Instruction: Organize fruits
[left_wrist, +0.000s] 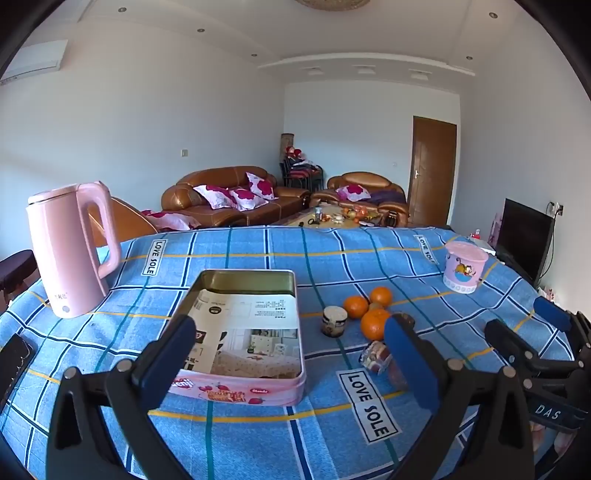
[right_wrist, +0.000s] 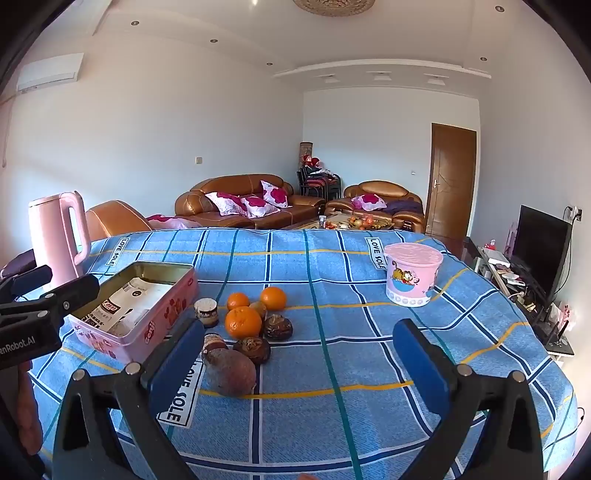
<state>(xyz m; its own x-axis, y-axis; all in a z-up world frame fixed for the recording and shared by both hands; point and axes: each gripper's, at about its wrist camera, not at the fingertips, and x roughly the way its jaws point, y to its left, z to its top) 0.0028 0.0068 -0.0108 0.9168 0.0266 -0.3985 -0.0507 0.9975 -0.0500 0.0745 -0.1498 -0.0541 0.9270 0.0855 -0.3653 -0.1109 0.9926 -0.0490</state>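
- Left gripper and right gripper: jaws wide, holding nothing
- Oranges and dark fruits cluster mid-table beside the open tin
- Step: approach; next, judged: closing on one fruit

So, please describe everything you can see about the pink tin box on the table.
The pink tin box is a shallow rectangular tin with rounded corners, open, no lid in view. Its outer walls are pink with red strawberry prints and lettering; the inside looks gold metal. A printed paper sheet lies inside. It sits flat on the blue checked tablecloth, left of the fruits, touching none.
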